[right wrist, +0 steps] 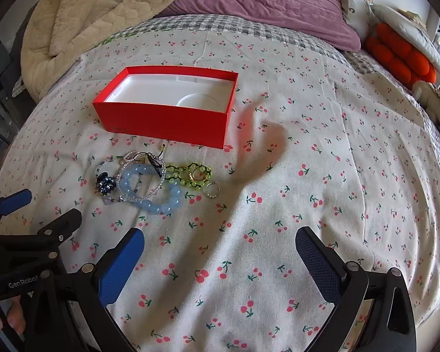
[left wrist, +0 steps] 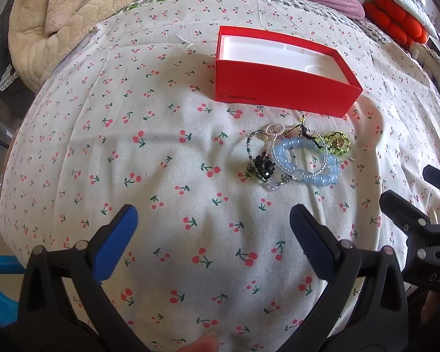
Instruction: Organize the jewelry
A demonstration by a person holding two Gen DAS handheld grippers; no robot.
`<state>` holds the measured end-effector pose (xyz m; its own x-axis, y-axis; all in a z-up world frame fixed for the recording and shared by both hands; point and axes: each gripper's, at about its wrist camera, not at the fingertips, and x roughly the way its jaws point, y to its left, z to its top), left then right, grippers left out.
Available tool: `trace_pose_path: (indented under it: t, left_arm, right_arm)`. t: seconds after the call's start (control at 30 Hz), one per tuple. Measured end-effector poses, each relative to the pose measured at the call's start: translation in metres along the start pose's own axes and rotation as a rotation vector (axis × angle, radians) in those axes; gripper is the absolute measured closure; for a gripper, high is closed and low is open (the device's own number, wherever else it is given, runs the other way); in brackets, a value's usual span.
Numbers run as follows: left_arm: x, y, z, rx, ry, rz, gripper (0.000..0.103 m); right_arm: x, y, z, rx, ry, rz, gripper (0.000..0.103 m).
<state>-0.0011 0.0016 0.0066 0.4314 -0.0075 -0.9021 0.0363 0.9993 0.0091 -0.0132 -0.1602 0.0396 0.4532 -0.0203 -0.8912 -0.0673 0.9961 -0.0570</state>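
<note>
progress: basically zero, red box [right wrist: 164, 123] still empty | jewelry pile [right wrist: 155, 182] ahead-left of right gripper [right wrist: 220, 264], ahead-right of left gripper [left wrist: 214, 234] | both claws wide, holding nothing

You have bright, even daylight on the bedsheet [left wrist: 190, 152], colours clean and detail sharp at centre. The red box [right wrist: 167, 117] throws a soft shadow to its right in the right wrist view, tinged red beside the box. Fisheye distortion bows the bed strongly, and the corners go black.
</note>
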Motion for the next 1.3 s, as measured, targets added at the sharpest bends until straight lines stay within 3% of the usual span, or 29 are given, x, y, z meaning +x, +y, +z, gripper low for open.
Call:
trace_pose_path:
  t: [1.3]
  left_arm:
    - [-0.0007,0.0032,-0.0006,-0.007,-0.013,-0.003,0.000]
  right_arm:
    - [0.0017,-0.0021,0.0000,0.015,0.007,0.000,0.000]
